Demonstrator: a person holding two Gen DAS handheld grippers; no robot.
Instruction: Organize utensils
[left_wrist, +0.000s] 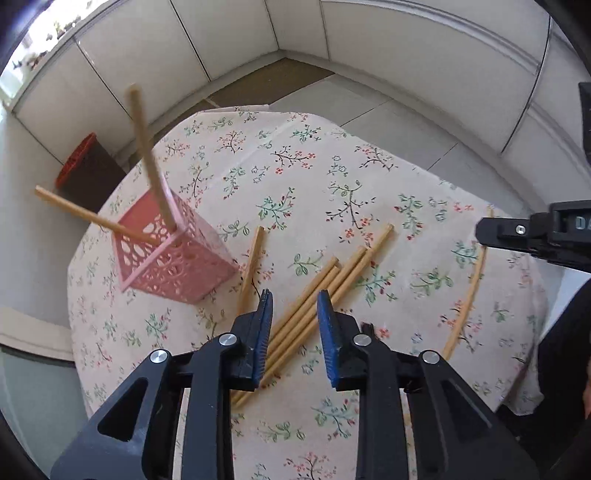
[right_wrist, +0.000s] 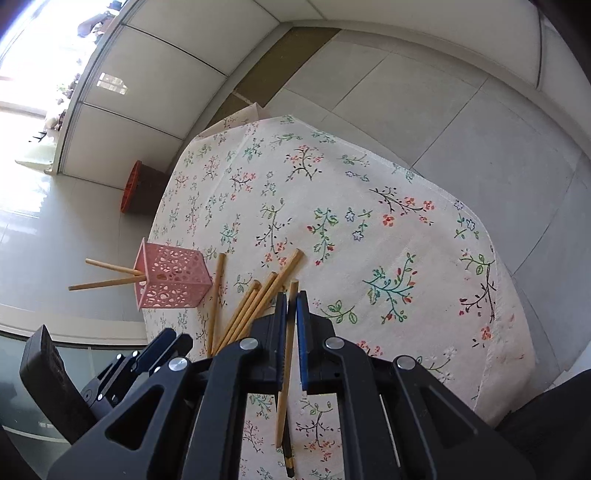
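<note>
Two chopsticks (left_wrist: 147, 155) are sitting in the pink holder (left_wrist: 173, 251). Right gripper (right_wrist: 291, 295) is clamping one chopstick (right_wrist: 286, 369) between closed jaws; left gripper (left_wrist: 295, 295) is hovering open over the pile (left_wrist: 317, 295). Tip should be aiming steeply into the holder mouth.

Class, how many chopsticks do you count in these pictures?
8 chopsticks: two standing in the pink holder, one lying beside it, four bunched under the left gripper, one between the right gripper fingers. Others may be hidden beneath the grippers.
</note>
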